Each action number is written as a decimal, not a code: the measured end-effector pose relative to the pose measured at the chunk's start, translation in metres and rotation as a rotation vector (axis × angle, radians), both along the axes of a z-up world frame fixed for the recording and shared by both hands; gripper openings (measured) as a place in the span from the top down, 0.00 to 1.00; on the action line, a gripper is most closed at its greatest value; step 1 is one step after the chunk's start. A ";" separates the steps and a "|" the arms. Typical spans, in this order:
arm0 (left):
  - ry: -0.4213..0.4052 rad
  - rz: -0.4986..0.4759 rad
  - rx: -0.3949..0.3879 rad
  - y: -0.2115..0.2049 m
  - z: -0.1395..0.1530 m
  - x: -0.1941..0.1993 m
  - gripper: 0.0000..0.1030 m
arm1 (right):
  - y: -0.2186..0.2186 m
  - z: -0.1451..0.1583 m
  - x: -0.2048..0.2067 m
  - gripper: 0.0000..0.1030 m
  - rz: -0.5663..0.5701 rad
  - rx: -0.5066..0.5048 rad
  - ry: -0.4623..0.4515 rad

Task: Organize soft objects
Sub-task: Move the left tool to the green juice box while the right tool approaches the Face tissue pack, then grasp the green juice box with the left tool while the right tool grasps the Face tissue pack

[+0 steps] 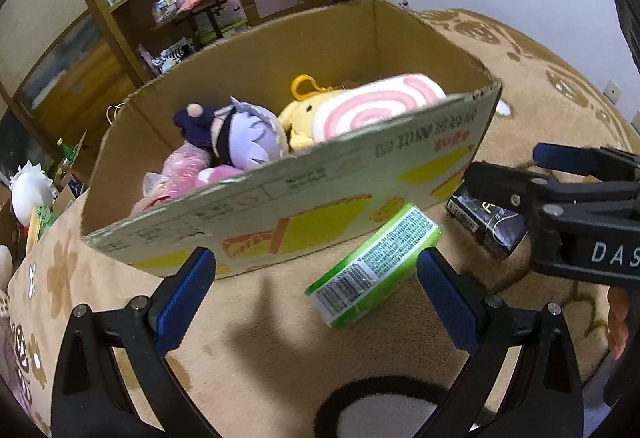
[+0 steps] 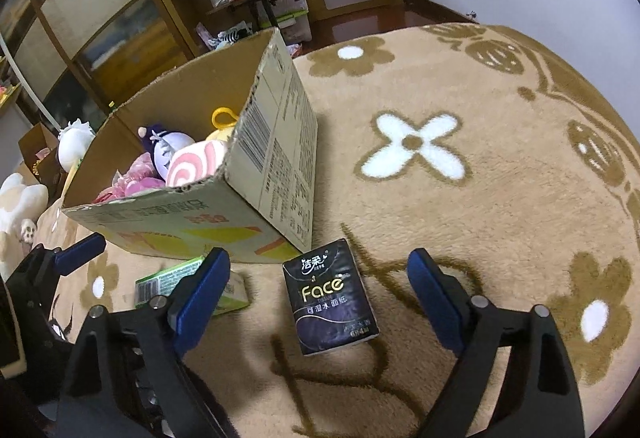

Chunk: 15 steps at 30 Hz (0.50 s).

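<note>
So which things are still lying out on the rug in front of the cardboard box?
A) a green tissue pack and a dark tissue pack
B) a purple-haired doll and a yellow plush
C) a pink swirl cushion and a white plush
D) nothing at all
A: the green tissue pack and the dark tissue pack lie on the rug in front of the cardboard box, not inside it.

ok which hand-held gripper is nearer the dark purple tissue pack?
Right. The right hand-held gripper is open with the dark purple tissue pack lying between its fingers. The left hand-held gripper is open around the green tissue pack beside it.
</note>
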<state>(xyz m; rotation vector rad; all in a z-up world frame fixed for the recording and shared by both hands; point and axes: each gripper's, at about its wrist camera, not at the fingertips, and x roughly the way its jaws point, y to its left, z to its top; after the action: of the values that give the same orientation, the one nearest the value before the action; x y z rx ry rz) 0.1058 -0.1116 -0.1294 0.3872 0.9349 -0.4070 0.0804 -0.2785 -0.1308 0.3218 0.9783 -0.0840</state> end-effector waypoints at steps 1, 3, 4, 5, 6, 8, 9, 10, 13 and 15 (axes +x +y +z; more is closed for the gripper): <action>0.003 -0.005 0.006 -0.002 -0.003 0.000 0.03 | 0.000 -0.001 0.001 0.13 0.002 0.001 0.004; 0.003 -0.012 0.024 -0.004 -0.008 0.000 0.03 | 0.000 -0.007 0.002 0.13 0.008 0.004 0.019; 0.003 -0.017 0.032 -0.006 -0.010 0.000 0.03 | 0.001 -0.009 0.003 0.13 0.009 0.006 0.023; 0.004 -0.020 0.038 -0.008 -0.013 0.000 0.03 | 0.001 -0.011 0.004 0.14 0.011 0.009 0.029; 0.004 -0.021 0.043 -0.009 -0.015 0.000 0.03 | 0.001 -0.013 0.005 0.14 0.013 0.012 0.034; 0.006 -0.022 0.046 -0.011 -0.018 0.000 0.03 | 0.002 -0.017 0.007 0.14 0.019 0.018 0.044; 0.006 -0.024 0.051 -0.012 -0.020 0.001 0.03 | 0.003 -0.019 0.008 0.14 0.021 0.019 0.050; 0.005 -0.027 0.054 -0.012 -0.021 0.000 0.03 | 0.003 -0.021 0.009 0.15 0.024 0.023 0.057; 0.001 -0.034 0.058 -0.013 -0.023 0.000 0.03 | 0.001 -0.026 0.012 0.21 0.024 0.049 0.072; 0.002 -0.038 0.053 -0.013 -0.023 -0.001 0.03 | 0.001 -0.030 0.014 0.21 0.029 0.047 0.085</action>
<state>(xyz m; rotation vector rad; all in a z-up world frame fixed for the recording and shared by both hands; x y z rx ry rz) 0.1052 -0.1242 -0.1528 0.4538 0.9424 -0.4180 0.0949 -0.2775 -0.1609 0.3490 1.0697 -0.0489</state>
